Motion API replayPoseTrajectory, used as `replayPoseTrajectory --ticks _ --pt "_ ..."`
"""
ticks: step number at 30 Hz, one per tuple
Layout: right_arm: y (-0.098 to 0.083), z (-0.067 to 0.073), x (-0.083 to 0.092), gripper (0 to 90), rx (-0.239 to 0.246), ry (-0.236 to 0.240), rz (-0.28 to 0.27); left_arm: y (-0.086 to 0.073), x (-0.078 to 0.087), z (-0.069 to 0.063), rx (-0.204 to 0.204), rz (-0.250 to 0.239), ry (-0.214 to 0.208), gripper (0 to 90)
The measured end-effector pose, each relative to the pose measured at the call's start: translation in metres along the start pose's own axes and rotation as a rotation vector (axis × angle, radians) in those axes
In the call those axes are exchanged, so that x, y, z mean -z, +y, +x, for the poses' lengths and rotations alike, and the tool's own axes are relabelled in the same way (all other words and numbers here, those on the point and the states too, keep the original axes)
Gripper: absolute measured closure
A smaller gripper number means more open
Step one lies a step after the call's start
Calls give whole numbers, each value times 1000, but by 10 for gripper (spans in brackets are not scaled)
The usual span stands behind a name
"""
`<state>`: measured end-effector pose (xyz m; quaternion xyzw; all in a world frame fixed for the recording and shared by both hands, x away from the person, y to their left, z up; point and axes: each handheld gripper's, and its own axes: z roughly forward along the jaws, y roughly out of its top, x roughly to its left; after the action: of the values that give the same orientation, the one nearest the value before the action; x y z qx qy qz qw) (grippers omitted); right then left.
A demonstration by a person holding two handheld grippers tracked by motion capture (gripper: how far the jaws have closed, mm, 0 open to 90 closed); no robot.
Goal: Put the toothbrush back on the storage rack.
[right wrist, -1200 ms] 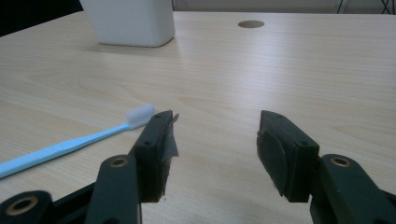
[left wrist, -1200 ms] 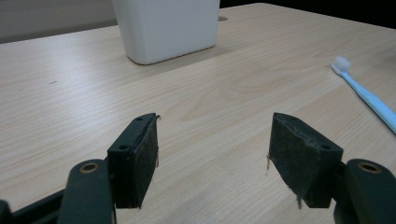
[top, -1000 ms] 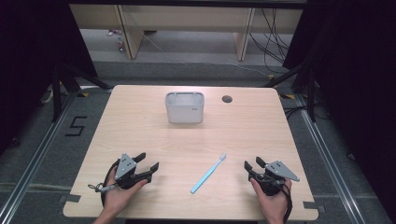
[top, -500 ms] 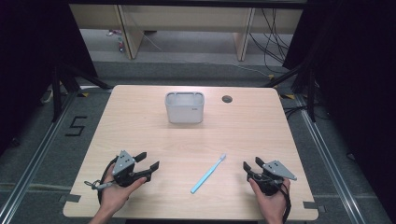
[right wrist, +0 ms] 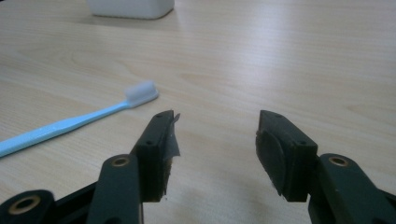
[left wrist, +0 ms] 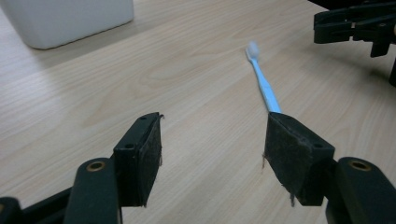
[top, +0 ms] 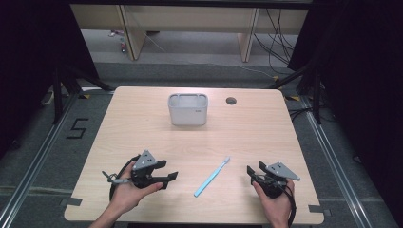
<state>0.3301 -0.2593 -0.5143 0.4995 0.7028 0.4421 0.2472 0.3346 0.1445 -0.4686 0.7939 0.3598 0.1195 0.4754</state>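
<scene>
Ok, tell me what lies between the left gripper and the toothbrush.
Nothing but bare wooden table: in the high view the left gripper sits apart from the toothbrush, jaws open and empty, with no object on the stretch between them.

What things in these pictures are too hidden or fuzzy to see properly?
- Inside of the white plastic rectangular holder: the high view shows its rim, but its floor is too small and dim to read.
- Handle end of the light blue plastic toothbrush: in the left claw view one black pad covers it.
- Toothbrush bristles: blurred in both claw views.
- Small dark round hole in the table: too small to see into.
</scene>
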Motion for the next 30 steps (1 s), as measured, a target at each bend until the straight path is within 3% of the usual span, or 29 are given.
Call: replayPoseTrajectory --ticks 1,3,5,6,8,10,11,12,13,15,17,18,19,20,21,22,23,24,25,26,28,29,30 --pt "0 -1 0 493 -3 -13 3 0 -1 0 -2 8 -10 361" --pt "1 2 -1 522 -65 -9 44 1 -1 -2 -6 22 0 361" --pt "5 2 -2 540 -78 -19 118 1 -4 -2 -12 7 -13 361" --pt "7 4 -4 548 -87 -22 130 1 -3 -2 -16 19 -15 361" --pt "13 8 -4 557 -126 -9 211 1 -4 -2 -18 18 -5 360" --pt "18 13 -5 563 -173 21 246 0 -4 -2 -23 27 -6 356" --pt "19 13 -7 568 -159 28 259 -1 -5 -2 -27 24 3 354" --pt "24 22 -6 573 -240 16 320 -1 -5 -1 -29 26 6 353" --pt "24 22 -6 573 -240 16 320 -1 -5 -1 -29 26 6 352" --pt "34 26 -9 580 -209 31 375 -3 -8 1 -30 18 1 352" --pt "37 29 -9 581 -199 49 363 -4 -8 1 -25 21 8 351" --pt "48 37 -8 541 -244 39 464 -5 -9 1 -27 20 8 350" --pt "53 40 -10 540 -252 48 507 -6 -9 1 -30 23 0 350" --pt "56 42 -12 529 -257 47 521 -7 -8 1 -25 27 6 350" --pt "62 47 -14 498 -299 22 545 -8 -8 1 -20 19 13 350" --pt "68 53 -14 492 -327 29 598 -9 -7 2 -15 25 7 349" --pt "72 55 -15 490 -325 42 634 -11 -7 3 -10 10 8 349" --pt "76 59 -16 473 -347 43 648 -13 -6 5 -1 3 16 349" --pt "78 59 -18 450 -303 33 662 -16 -5 7 4 3 25 349" --pt "80 65 -21 452 -338 12 705 -16 -5 7 4 3 25 349" --pt "82 68 -28 433 -299 20 702 -26 -2 14 17 -12 65 349" --pt "84 73 -30 435 -340 6 743 -29 -2 17 24 -22 79 348" --pt "85 75 -32 440 -324 2 775 -32 -1 19 29 -31 93 348"
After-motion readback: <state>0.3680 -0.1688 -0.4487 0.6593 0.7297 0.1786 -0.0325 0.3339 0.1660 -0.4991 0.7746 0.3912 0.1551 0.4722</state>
